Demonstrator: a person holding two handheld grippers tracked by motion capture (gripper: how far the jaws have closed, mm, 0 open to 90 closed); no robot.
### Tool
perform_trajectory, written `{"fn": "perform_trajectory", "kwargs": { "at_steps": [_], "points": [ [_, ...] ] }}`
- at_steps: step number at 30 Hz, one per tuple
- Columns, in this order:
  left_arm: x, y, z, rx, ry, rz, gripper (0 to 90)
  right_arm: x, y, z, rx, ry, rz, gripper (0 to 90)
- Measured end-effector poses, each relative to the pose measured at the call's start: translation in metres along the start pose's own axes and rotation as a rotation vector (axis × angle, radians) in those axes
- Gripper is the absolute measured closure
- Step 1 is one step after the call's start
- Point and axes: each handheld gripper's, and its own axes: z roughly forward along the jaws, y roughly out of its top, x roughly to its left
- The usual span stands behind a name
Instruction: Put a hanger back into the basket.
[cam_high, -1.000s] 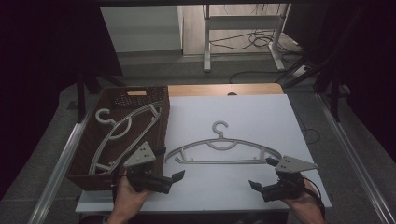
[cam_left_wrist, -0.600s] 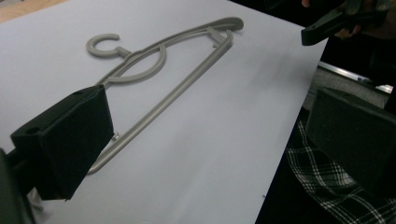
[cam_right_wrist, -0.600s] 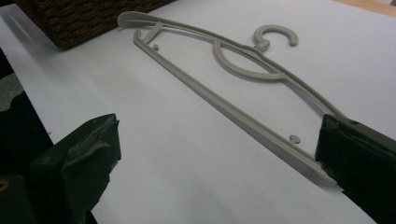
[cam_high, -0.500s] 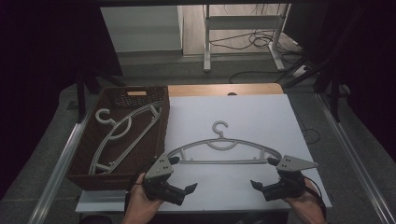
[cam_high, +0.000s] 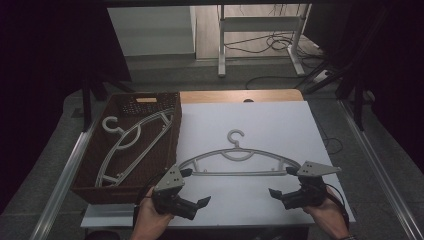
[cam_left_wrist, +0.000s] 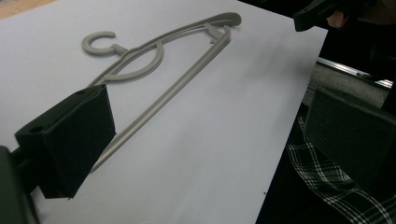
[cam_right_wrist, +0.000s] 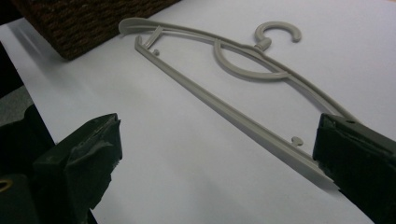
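From the high view, my left gripper (cam_high: 192, 187) has swung in from beside the basket (cam_high: 90, 176) over the last second and now sits at the near left tip of the grey hanger (cam_high: 235, 161) on the white board (cam_high: 260, 120), jaws spread, gripping nothing; my right gripper (cam_high: 281, 182) has barely shifted and waits, also spread, at the hanger's near right tip. I judge this to mean both ends are now bracketed and a two-handed pickup is set up, though neither end is clamped yet. The basket stands at the left edge of the board and holds one second hanger (cam_high: 131, 142), lying slantwise with its hook toward the far left corner; I see nothing else inside. In the left gripper view, my jaws stand wide apart, one just above the hanger's (cam_left_wrist: 163, 88) near tip, the other out past the board's near edge over a checked cloth (cam_left_wrist: 327, 186); the right gripper (cam_left_wrist: 317, 11) shows at the far end. In the right gripper view, my jaws gape with the hanger's (cam_right_wrist: 224, 100) bar running toward the right-hand one, and a corner of the basket (cam_right_wrist: 88, 21) lies beyond its other end.
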Motion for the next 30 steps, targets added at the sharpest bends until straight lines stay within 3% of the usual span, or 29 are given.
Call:
{"fn": "perform_trajectory", "kwargs": {
  "at_steps": [2,6,12,14,21,30],
  "points": [
    [0.000,0.000,-0.002,-0.012,0.001,0.003,2.2,-0.001,0.003,0.004,0.040,0.001,0.015,1.6],
    [0.001,0.001,-0.006,-0.033,0.013,0.018,3.0,-0.005,0.009,0.008,0.061,0.015,0.045,2.2],
    [0.004,-0.001,-0.007,-0.030,0.013,0.019,3.1,-0.018,0.016,0.019,0.135,0.001,0.076,0.5],
    [0.004,-0.001,-0.006,-0.028,0.015,0.020,3.2,-0.024,0.018,0.024,0.158,-0.024,0.080,0.5],
    [0.003,-0.002,-0.004,-0.025,0.006,0.034,3.4,-0.040,0.029,0.040,0.265,-0.040,0.060,0.7],
    [0.005,-0.002,-0.007,-0.030,0.008,0.032,3.5,-0.063,0.045,0.059,0.372,-0.062,0.007,18.9]
  ]
}}
